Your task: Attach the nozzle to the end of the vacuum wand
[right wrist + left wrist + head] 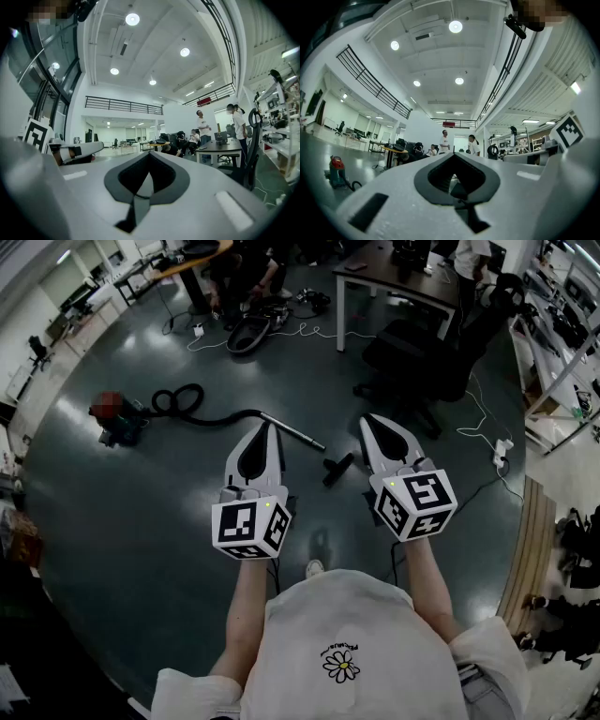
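Observation:
On the dark floor lies a red vacuum cleaner [120, 418] whose black hose [187, 405] runs to a grey wand [292, 430]. A black nozzle [338, 468] lies just past the wand's free end, apart from it. My left gripper [265, 426] is held above the floor near the wand, jaws shut and empty. My right gripper [368, 421] is held level to the right of the nozzle, also shut with nothing in it. Both gripper views look level across the hall; the left gripper view shows the vacuum cleaner [336, 171] at far left, while wand and nozzle are out of sight.
A black office chair [422, 357] stands just beyond the right gripper, a dark desk [394, 277] behind it. White cables [487, 423] trail at right. Shelving [562, 324] lines the right wall. Several people [445, 142] stand or sit at the far end.

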`<move>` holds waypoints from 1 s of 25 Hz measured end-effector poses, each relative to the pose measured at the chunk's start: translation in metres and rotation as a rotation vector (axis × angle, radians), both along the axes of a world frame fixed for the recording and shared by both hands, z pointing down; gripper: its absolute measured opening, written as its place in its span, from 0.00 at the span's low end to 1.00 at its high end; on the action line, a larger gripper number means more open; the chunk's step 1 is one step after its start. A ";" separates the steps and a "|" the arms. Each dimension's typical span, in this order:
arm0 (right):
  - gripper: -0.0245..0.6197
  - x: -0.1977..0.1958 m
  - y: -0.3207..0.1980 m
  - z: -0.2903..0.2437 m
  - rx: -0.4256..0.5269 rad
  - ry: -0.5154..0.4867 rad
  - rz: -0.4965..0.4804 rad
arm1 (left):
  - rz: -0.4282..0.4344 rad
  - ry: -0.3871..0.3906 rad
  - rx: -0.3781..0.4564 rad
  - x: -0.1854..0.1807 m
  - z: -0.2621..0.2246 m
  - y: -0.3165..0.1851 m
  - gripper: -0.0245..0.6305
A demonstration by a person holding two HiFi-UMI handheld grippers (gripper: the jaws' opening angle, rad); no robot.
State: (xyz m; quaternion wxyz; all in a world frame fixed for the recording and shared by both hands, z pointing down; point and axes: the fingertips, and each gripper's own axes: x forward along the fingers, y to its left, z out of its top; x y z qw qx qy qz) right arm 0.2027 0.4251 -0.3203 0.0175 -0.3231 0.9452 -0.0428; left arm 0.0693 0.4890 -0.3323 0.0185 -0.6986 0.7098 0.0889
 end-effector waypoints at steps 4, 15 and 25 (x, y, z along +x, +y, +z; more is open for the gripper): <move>0.04 -0.012 0.000 0.005 -0.002 0.002 0.003 | -0.005 0.001 0.002 -0.014 0.001 -0.001 0.04; 0.04 -0.041 -0.008 0.023 -0.034 0.024 0.030 | 0.023 0.028 -0.025 -0.045 0.019 -0.008 0.04; 0.05 -0.058 -0.022 0.057 -0.111 0.037 0.099 | 0.022 0.115 -0.130 -0.104 0.073 -0.017 0.04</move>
